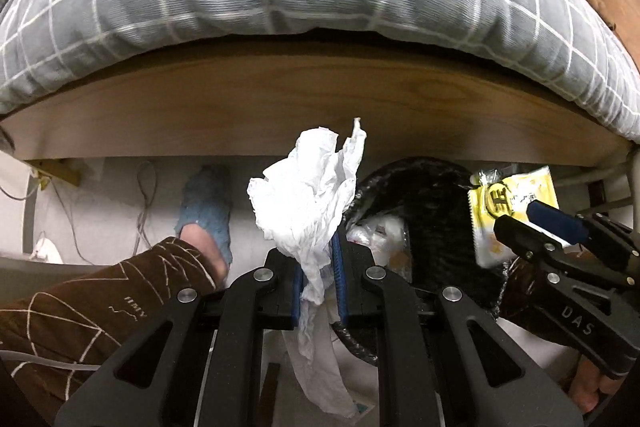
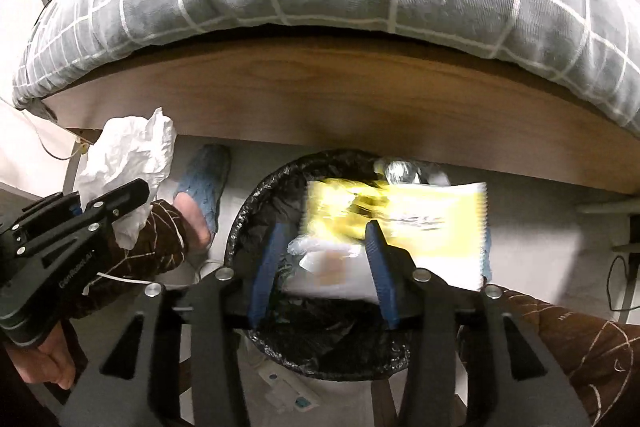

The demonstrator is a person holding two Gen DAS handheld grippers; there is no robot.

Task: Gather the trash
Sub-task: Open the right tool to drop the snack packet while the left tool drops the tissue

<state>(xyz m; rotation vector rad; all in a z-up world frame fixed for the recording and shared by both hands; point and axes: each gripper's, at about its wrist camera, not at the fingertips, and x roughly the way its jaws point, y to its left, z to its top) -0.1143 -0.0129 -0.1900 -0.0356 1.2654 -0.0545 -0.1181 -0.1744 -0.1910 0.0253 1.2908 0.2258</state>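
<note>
Below, left gripper (image 1: pixel 316 287) jaws clamp crumpled tissue (image 1: pixel 310 195); right gripper (image 2: pixel 320 267) jaws apart, blurred yellow wrapper (image 2: pixel 400 219) over black-lined bin (image 2: pixel 240 227)

A black-lined trash bin (image 2: pixel 256 195) stands on the pale floor (image 2: pixel 532 247).

Trash bin (image 2: pixel 320 339) mouth open below, partly filled. Wooden bed rail (image 2: pixel 320 99) close overhead, behind bin. Slippered foot (image 2: pixel 204 187) left of bin. Yellow packet (image 2: pixel 432 227) over right rim, apparently loose (blurred).
</note>
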